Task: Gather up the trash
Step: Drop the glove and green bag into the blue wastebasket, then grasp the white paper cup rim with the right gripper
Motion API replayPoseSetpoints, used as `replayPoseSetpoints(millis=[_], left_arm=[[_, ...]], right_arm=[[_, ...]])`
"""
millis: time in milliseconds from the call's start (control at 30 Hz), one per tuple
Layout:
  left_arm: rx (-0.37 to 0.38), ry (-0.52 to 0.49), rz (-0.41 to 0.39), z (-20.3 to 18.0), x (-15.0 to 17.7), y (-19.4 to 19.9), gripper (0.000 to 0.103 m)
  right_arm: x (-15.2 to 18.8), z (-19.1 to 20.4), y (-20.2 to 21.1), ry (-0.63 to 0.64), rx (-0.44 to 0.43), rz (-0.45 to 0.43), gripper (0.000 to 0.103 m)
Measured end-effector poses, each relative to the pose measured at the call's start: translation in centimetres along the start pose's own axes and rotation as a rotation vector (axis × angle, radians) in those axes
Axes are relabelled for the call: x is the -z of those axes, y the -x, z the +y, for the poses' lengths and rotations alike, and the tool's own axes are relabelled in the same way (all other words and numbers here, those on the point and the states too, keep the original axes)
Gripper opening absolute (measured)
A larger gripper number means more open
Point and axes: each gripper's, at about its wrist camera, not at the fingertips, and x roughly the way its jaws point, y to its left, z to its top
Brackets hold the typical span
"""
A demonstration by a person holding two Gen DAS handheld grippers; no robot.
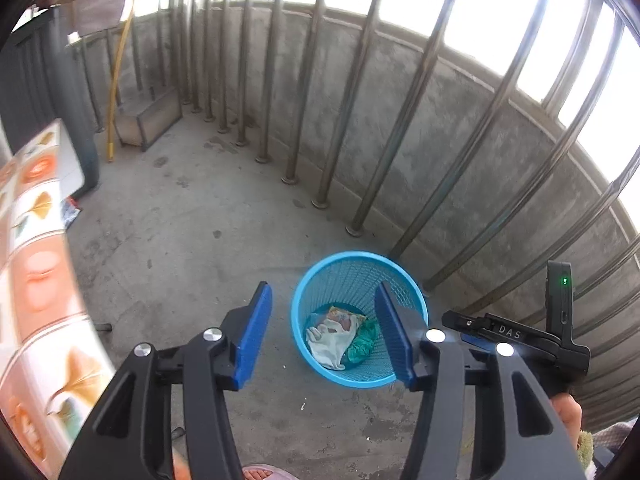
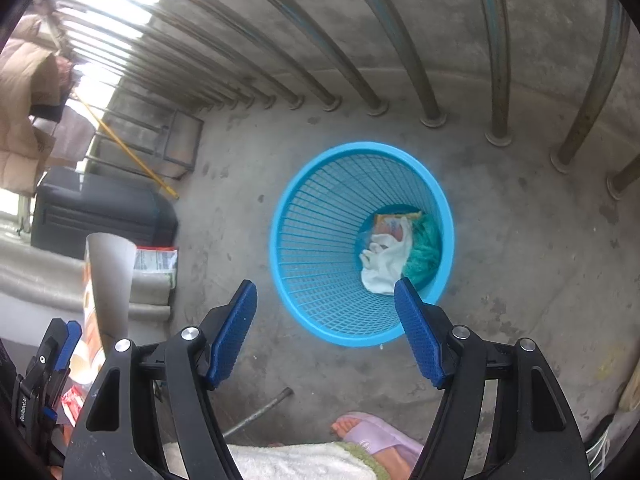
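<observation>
Nearest, the left gripper [image 1: 322, 332] stands wide w/ nothing between its blue pads, and the right gripper [image 2: 326, 330] is also wide and empty. Both point down at the blue basket [image 2: 316, 296] on the concrete floor, just past the fingertips. Trash already lies at the bottom: a white crumpled bag [image 2: 384, 262], a green piece [image 2: 424, 252] and an orange-yellow wrapper [image 2: 396, 218].

Risks, as I judge them: the basket looks light and stands free, so a low finger could catch the rim and tip it, and the stuff spills out. The two tools are close together, so they may knock each other if both go in at once. A sandalled foot [image 2: 372, 436] is near the basket and could kick it.

Only the right wrist view shows the foot, a metal rod [image 2: 260, 410] on the floor, a packet [image 2: 156, 260] at the left, maybe trash too. Only the left wrist view shows the tiled surface [image 1: 36, 280] at the left, and far away the wooden box [image 1: 150, 118] by the railing [image 1: 404, 116].
</observation>
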Motion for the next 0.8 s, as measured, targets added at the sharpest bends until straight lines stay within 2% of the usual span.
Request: replayPoseSetpoints(millis=[300,533,633,800], left_arm=[[-0.069,0.058,-0.159,5.1,2.6,10.3,0.06],[-0.193,0.152,-0.329,11.8,6.5,18.8,0.06],[-0.274,0.222,-0.402,15.5,9.2,22.3,0.06],[-0.373,0.388,-0.44,22.4,12.4,26.3,0.06]], right_arm=[[1.2,5.7,2.1,0.171,-0.079,-0.025,0.076],[3.0,11.9,3.5,0.33,-0.155,-0.018,0.076],[4.2,15.0,3.7,0.408,-0.18,-0.013,0.076],[6.8,20.5,3.1,0.535,-0.225,0.035,0.076]])
